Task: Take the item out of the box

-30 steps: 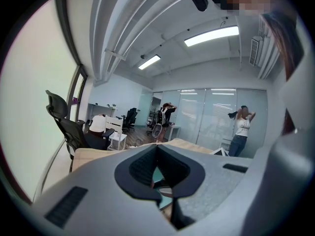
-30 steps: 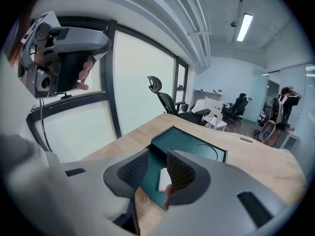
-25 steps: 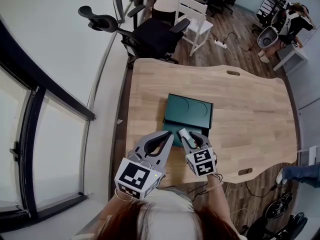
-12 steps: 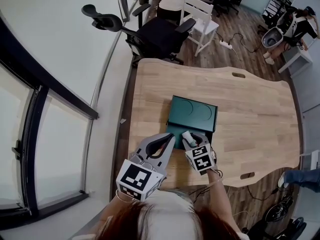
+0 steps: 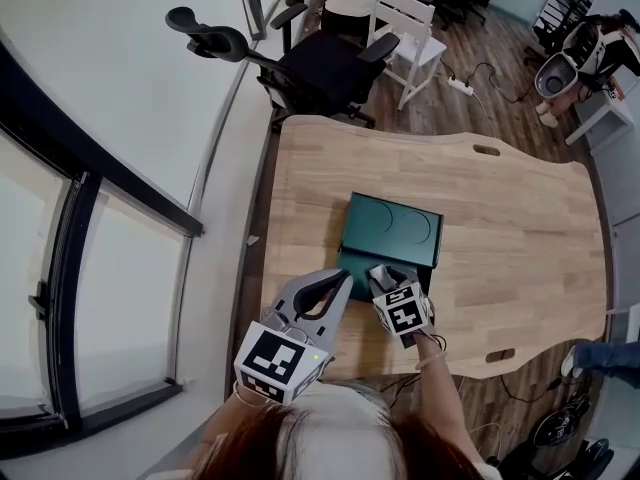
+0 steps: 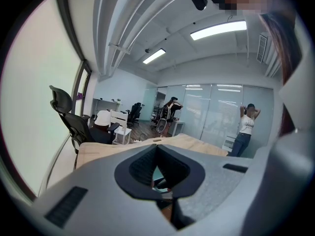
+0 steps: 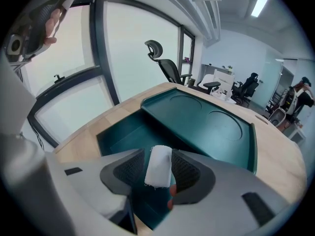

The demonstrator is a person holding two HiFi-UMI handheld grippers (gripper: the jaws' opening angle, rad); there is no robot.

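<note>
Hanging between the pads of the right tongs (image 7: pixel 158 153) is the white roll (image 7: pixel 159 165), a small cylinder of soft, woven-looking cloth with a frayed lower edge and a rounded top. It stands nearly upright. Both pads appear to touch its sides while the jaws are opening. Its lower end hangs free in the air.

The roll is above the open near half of the dark green box (image 7: pixel 197 122). The box's lid lies flat on the far side and bears two shallow round impressions side by side. The near half is a plain rectangular well of the same green. In the head view the box (image 5: pixel 395 226) sits on the pale wooden surface (image 5: pixel 500 228), toward its near left part, with the right tongs (image 5: pixel 385 271) and the roll (image 5: pixel 378 270) over the box's near edge.

The left tongs (image 6: pixel 156 149) are closed tip to tip with nothing in them, held just left of the box. Each of the tongs carries a cube (image 5: pixel 275 360) printed with black-and-white square markers.
</note>
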